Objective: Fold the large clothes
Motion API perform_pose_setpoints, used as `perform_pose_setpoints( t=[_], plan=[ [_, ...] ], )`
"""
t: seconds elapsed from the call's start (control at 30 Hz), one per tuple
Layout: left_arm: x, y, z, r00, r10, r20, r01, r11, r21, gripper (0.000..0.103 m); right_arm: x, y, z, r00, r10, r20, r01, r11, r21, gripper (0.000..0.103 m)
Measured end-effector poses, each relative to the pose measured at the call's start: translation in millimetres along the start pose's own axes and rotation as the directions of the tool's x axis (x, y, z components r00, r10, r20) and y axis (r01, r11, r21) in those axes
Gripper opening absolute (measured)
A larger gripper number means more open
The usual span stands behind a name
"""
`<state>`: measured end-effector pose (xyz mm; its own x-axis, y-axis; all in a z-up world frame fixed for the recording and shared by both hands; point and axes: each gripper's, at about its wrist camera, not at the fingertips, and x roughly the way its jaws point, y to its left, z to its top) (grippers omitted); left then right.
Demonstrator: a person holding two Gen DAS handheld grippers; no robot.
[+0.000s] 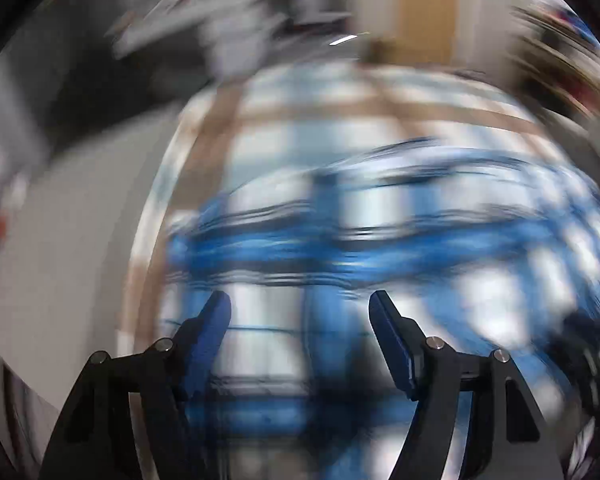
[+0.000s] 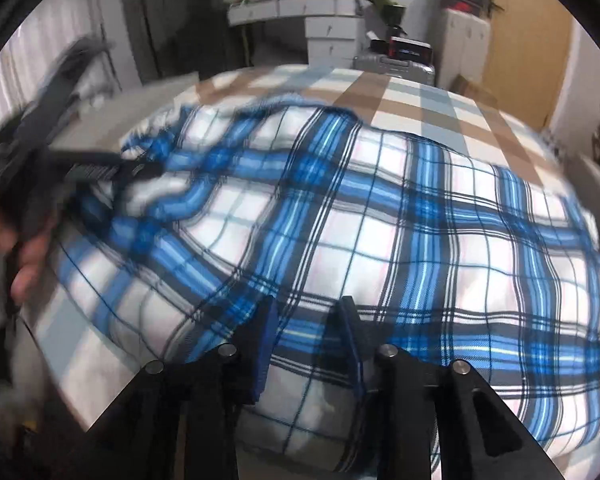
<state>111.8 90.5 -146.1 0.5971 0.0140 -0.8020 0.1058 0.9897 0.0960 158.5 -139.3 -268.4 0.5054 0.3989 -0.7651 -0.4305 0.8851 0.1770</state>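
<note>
**Plaid garment spread on the bed, both grippers over it**

Left wrist view: nearest the lens, the left gripper (image 1: 300, 308) fills the bottom of the frame, its blue-padded jaws standing well apart with nothing between them. Beyond them, from 6 o'clock up to the centre, lies the blue-and-white plaid garment (image 1: 340, 248), heavily blurred. Past it, toward 12 o'clock, is the brown-and-grey checked bed cover (image 1: 300, 100). The blur hides folds and hems here, so no edge can be picked out.

Right wrist view: the right gripper (image 2: 308, 312) sits at 6 o'clock with its jaws narrowed but parted. The plaid garment (image 2: 380, 220) lies close beneath the tips; whether the pads pinch any cloth I cannot tell, as the fabric there looks flat rather than gathered. The garment covers most of the bed (image 2: 400, 92), running from 9 o'clock to 3 o'clock. At 9 o'clock the left gripper (image 2: 140, 168) and a hand (image 2: 24, 256) hover over a rumpled bunch of cloth at the garment's far-left edge.

To fold cleanly, I judge each gripper should take a firm pinch right at a hem or corner, not mid-panel. Both should then lift together at matching height, so the fabric stays taut and the rumpled left side smooths out before the fold is laid.
</note>
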Motion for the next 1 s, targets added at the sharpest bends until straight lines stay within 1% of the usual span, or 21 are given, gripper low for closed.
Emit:
perform_pose_setpoints(
  t=[0.03,0.07,0.1,0.17,0.2,0.27,0.3,0.33,0.4,0.47,0.53,0.57,0.6,0.63,0.67,0.7,0.73,0.8,0.87,0.93,1.0],
  plan=[
    [-15.5,-19.2,-1.9,0.999,-0.047,0.021,0.045,0.996,0.076,0.071,-8.3,-8.3,0.8,0.999,0.01,0.042,-0.011,1.0,0.028,0.028],
    [-21.6,-31.9,-3.7,0.998,-0.067,0.02,0.064,0.992,0.111,0.072,-17.4,-13.3,1.7,0.996,-0.001,0.084,-0.003,0.999,0.043,0.028],
    [-23.2,-46.2,-6.6,0.997,-0.074,0.006,0.072,0.987,0.141,0.072,-27.9,-24.2,1.6,0.989,-0.016,0.149,0.007,0.998,0.061,0.028],
    [-7.6,-68.8,-11.2,0.995,-0.091,-0.05,0.099,0.979,0.179,0.072,-40.0,-40.8,3.1,0.973,-0.037,0.226,0.017,0.996,0.087,0.032],
    [3.5,-73.5,-12.2,0.992,-0.096,-0.081,0.109,0.979,0.175,0.072,-45.0,-50.5,2.8,0.964,-0.059,0.258,0.033,0.994,0.103,0.032],
    [34.1,-78.8,-14.0,0.98,-0.108,-0.166,0.13,0.983,0.127,0.073,-54.2,-57.1,0.5,0.956,-0.08,0.284,0.051,0.993,0.107,0.032],
    [37.3,-76.5,-13.7,0.982,-0.124,-0.14,0.139,0.985,0.098,0.081,-53.9,-58.6,-0.5,0.954,-0.088,0.287,0.06,0.993,0.104,0.033],
    [39.8,-72.5,-12.3,0.986,-0.117,-0.12,0.125,0.99,0.069,0.084,-48.2,-61.2,-1.3,0.955,-0.089,0.283,0.063,0.993,0.101,0.034],
    [46.4,-65.5,-9.8,0.982,-0.13,-0.139,0.134,0.991,0.019,0.09,-28.8,-67.1,-5.7,0.967,-0.05,0.252,0.024,0.994,0.107,0.034],
    [44.4,-69.7,-6.9,0.981,-0.111,-0.158,0.117,0.992,0.034,0.09,-22.1,-65.7,-12.1,0.98,-0.019,0.197,-0.008,0.991,0.133,0.034],
    [37.0,-69.5,-5.0,0.981,-0.101,-0.165,0.107,0.994,0.025,0.088,-35.5,-65.1,-10.0,0.977,-0.015,0.215,-0.016,0.99,0.138,0.034],
    [32.2,-67.3,-3.5,0.983,-0.102,-0.15,0.105,0.994,0.011,0.088,-36.7,-67.8,-10.4,0.973,-0.01,0.229,-0.025,0.989,0.148,0.034],
    [29.4,-65.6,-4.3,0.986,-0.1,-0.136,0.101,0.995,0.002,0.088,-36.8,-71.0,-10.5,0.974,0.002,0.226,-0.038,0.987,0.157,0.038],
    [31.4,-64.8,-7.2,0.986,-0.092,-0.136,0.093,0.996,0.003,0.088,-34.9,-74.6,-10.5,0.977,0.01,0.214,-0.047,0.985,0.168,0.04],
    [39.6,-66.7,-11.1,0.984,-0.073,-0.165,0.078,0.997,0.023,0.089,-36.7,-74.6,-9.6,0.978,0.013,0.21,-0.051,0.984,0.173,0.041],
    [44.7,-63.9,-16.9,0.985,-0.086,-0.151,0.089,0.996,0.018,0.093,-35.9,-75.6,-10.1,0.977,0.024,0.211,-0.061,0.983,0.173,0.041],
    [46.5,-59.7,-19.4,0.986,-0.096,-0.135,0.096,0.995,-0.007,0.095,-40.7,-73.2,-11.3,0.977,0.032,0.212,-0.069,0.983,0.169,0.041],
    [42.6,-53.3,-20.7,0.984,-0.1,-0.147,0.095,0.995,-0.039,0.094,-46.8,-69.7,-13.4,0.976,0.03,0.214,-0.067,0.984,0.166,0.041],
    [26.2,-42.5,-22.8,0.988,-0.116,-0.102,0.107,0.99,-0.087,0.093,-50.0,-68.9,-13.1,0.975,0.037,0.218,-0.073,0.984,0.16,0.044],
    [9.8,-31.0,-27.2,0.996,-0.079,-0.049,0.074,0.991,-0.111,0.093,-52.0,-68.3,-13.1,0.973,0.037,0.228,-0.074,0.985,0.157,0.052],
    [-3.5,-11.0,-34.6,0.999,0.032,-0.034,-0.036,0.992,-0.119,0.093,-53.0,-68.0,-13.1,0.972,0.045,0.231,-0.082,0.985,0.153,0.053]
  ],
)
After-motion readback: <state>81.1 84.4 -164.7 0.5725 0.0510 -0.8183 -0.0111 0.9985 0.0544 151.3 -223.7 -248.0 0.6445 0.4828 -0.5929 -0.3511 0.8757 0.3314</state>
